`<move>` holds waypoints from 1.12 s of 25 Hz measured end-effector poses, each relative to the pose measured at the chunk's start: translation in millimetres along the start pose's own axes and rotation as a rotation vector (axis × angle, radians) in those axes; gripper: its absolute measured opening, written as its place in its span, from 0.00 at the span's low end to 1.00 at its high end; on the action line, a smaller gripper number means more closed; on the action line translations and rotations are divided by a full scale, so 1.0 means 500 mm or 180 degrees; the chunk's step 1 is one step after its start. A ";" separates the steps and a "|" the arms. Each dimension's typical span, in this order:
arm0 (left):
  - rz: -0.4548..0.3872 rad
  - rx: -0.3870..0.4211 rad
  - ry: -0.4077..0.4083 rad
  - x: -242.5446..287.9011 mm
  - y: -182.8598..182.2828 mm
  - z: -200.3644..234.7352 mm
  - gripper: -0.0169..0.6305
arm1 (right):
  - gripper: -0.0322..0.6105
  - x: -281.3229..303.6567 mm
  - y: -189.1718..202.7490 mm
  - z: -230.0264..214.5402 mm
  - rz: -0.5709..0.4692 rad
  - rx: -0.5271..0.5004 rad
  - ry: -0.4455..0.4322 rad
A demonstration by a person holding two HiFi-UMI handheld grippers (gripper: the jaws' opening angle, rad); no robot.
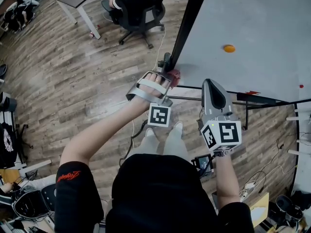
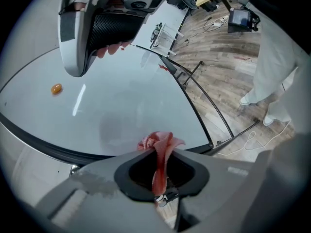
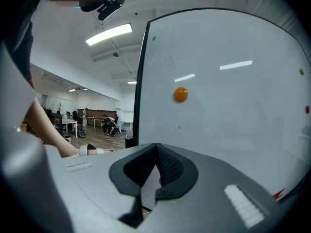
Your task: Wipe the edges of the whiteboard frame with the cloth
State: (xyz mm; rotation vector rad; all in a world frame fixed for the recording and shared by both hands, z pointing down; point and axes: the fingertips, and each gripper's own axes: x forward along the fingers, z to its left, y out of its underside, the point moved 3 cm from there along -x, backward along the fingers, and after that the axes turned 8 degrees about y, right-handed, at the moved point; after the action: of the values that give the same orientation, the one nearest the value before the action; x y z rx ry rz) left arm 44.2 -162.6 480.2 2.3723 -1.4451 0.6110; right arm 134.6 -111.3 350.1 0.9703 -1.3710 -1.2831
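The pink-red cloth [image 2: 156, 141] is at the lower-left corner of the whiteboard frame [image 2: 43, 144], pinched in the closed fingers [image 2: 194, 171] of the left gripper [image 2: 160, 166]. The right gripper [image 3: 156, 152] is near the frame's bottom edge, its fingers [image 3: 170, 166] pressed together with nothing between them.

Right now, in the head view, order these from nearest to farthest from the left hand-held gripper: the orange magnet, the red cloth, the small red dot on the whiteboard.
1. Red cloth: pinched in the left hand-held gripper, at the lower left corner of the whiteboard.
2. Orange magnet: mid-board, to the right.
3. Red dot: far right edge.
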 end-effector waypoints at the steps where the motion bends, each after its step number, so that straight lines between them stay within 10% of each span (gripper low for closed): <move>1: 0.0000 -0.0004 0.0007 0.002 0.000 -0.003 0.10 | 0.05 0.001 0.004 0.000 0.0011 0.0005 -0.0003; 28: 0.0074 -0.0079 0.0274 0.057 0.000 -0.105 0.10 | 0.05 0.018 0.089 -0.014 0.0301 0.0114 -0.0052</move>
State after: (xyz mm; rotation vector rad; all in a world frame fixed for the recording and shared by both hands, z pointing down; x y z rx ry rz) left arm 45.4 -160.5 539.9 2.2844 -1.4368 0.6882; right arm 142.7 -115.9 395.3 0.9099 -1.4399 -1.2019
